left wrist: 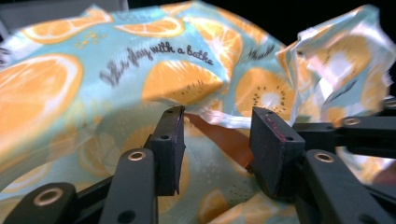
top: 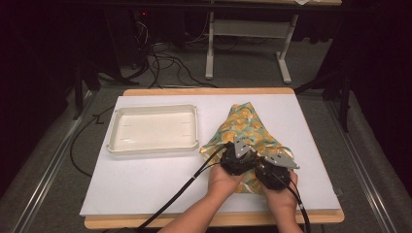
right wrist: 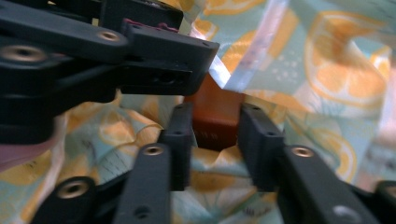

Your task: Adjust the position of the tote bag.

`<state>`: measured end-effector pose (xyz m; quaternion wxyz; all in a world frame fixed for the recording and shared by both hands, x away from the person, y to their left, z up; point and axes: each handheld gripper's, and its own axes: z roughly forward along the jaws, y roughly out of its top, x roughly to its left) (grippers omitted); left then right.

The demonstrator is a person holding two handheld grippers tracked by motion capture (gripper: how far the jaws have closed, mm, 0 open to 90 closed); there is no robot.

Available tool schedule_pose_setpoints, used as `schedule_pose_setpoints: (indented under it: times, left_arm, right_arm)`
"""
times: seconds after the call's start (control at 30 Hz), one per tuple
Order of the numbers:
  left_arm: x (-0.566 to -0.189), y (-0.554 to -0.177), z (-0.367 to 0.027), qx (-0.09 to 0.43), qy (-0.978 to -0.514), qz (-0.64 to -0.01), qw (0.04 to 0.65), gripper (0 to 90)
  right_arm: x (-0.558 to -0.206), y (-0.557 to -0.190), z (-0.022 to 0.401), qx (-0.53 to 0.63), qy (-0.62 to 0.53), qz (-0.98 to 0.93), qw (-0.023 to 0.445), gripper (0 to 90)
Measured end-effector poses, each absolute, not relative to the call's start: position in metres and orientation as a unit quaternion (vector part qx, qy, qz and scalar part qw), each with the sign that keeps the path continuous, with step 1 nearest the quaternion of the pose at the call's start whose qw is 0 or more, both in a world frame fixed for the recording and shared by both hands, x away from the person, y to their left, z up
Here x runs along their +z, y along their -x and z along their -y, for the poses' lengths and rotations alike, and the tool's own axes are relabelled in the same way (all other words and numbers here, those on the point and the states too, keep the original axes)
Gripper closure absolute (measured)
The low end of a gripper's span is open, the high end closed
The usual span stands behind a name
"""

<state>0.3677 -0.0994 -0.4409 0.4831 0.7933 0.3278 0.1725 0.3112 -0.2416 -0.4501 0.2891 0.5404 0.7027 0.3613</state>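
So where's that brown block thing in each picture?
High view: I can't make it out; the tools sit over the orange-slice bag.
Left gripper view: brown block low centre, between the jaws.
Right gripper view: brown block at centre, between the jaws.
Shared landmark: the bag's orange-slice print.

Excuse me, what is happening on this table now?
A person works with a hand-held gripper in each hand at an orange-print bag on the white table. The right hand-held gripper has a brown block between its jaws at the bag's opening. The left hand-held gripper is open beside it. A cream tray waits nearby.
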Motion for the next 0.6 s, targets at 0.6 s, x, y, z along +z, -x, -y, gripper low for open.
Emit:
schedule_pose_setpoints:
  times: [0.6]
  left_arm:
    - [-0.469,-0.375,0.046,0.173,-0.804,-0.359,0.442,70.8]
  right_arm:
    - [-0.462,-0.322,0.247,0.348,-0.559,-0.701,0.275,55.8]
